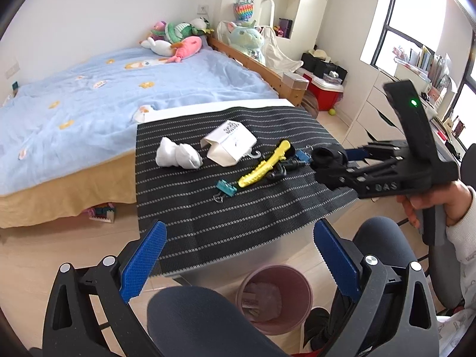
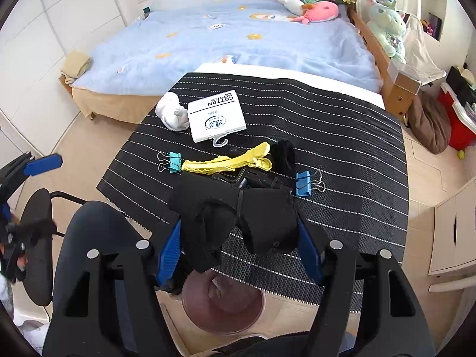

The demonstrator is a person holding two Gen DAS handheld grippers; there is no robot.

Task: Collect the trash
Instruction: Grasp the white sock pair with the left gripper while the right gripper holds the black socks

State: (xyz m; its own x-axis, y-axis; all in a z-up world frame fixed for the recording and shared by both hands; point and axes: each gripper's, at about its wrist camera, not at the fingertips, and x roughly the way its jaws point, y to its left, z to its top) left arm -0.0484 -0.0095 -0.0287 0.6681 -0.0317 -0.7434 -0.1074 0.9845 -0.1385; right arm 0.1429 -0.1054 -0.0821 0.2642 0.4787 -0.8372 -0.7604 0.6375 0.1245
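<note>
Between the blue pads of the right gripper (image 2: pixel 238 235) a bundle of black fabric (image 2: pixel 235 220) is sitting clamped, the jaws closing partway around it and the cloth bulging up and sagging down between them. Directly beneath that gripper a pink trash bin (image 2: pixel 226 306) is standing on the wooden floor, just off the near edge of the table, with some crumpled material already lying inside. Ahead of the right gripper, on the black striped mat (image 2: pixel 342 154), a yellow hair clip (image 2: pixel 226 162) is lying crosswise, with a teal binder clip (image 2: pixel 174 162) touching its left end and a blue binder clip (image 2: pixel 305 184) off to the right. Farther ahead a white sock package (image 2: pixel 215 114) is resting flat, and a white balled sock (image 2: pixel 172 113) is sitting just beside its left edge. A black fuzzy item (image 2: pixel 284 156) is lying near the yellow clip's right end. The left gripper (image 1: pixel 241 258) is hovering wide open, holding nothing, its blue fingers (image 1: pixel 144 261) spread over the near edge of the mat, with the bin (image 1: pixel 275 297) below and slightly right of it. Seen from that side, the right gripper (image 1: pixel 330 163) is being held in a hand (image 1: pixel 431 205) above the mat's right edge.
</note>
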